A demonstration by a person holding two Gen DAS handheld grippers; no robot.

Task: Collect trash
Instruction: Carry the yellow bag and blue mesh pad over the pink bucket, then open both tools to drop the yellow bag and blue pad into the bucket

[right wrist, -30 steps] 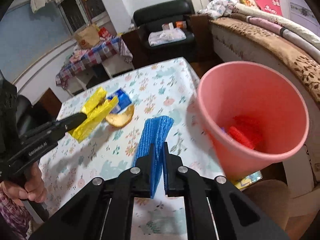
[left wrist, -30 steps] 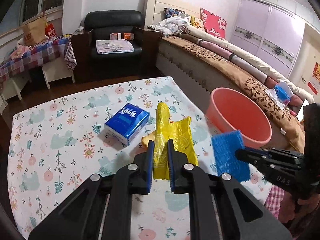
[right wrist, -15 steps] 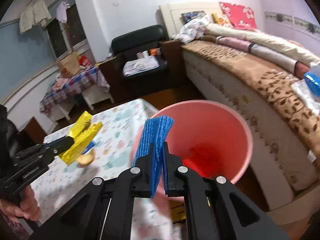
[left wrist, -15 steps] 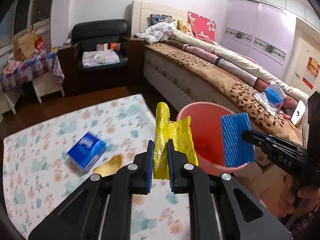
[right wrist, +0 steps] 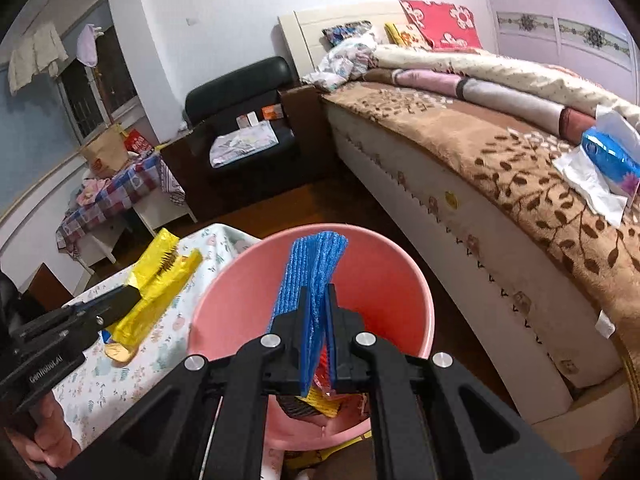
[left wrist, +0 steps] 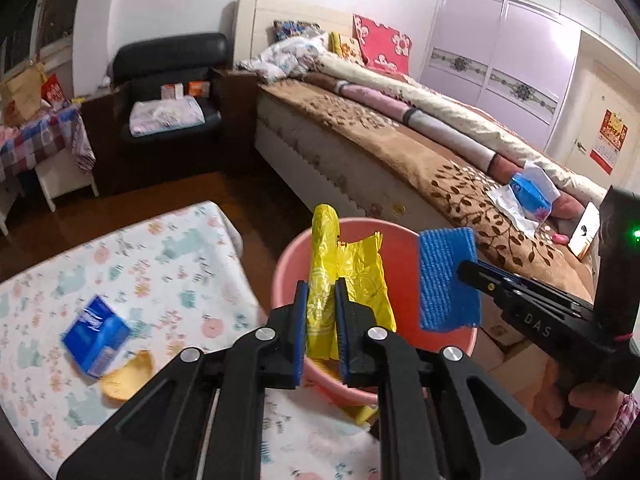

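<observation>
My left gripper (left wrist: 321,292) is shut on a crumpled yellow wrapper (left wrist: 344,280) and holds it over the near rim of the pink bucket (left wrist: 288,264). From the right wrist view that yellow wrapper (right wrist: 160,280) hangs just left of the pink bucket (right wrist: 416,304). My right gripper (right wrist: 316,300) is shut on a folded blue mesh sleeve (right wrist: 312,276) above the bucket's opening. In the left wrist view the blue sleeve (left wrist: 448,280) shows at the right, over the bucket's far side. Red and orange scraps lie in the bucket's bottom.
A blue tissue pack (left wrist: 96,334) and a yellow peel (left wrist: 128,374) lie on the floral table (left wrist: 168,264) at left. A bed (right wrist: 520,184) with brown blanket runs along the right. A black armchair (left wrist: 168,92) stands behind, a checked side table (left wrist: 36,140) far left.
Both grippers have swung right from over the table to over the pink bucket, carrying the yellow wrapper and the blue sleeve. The tissue pack and peel now sit far to the left.
</observation>
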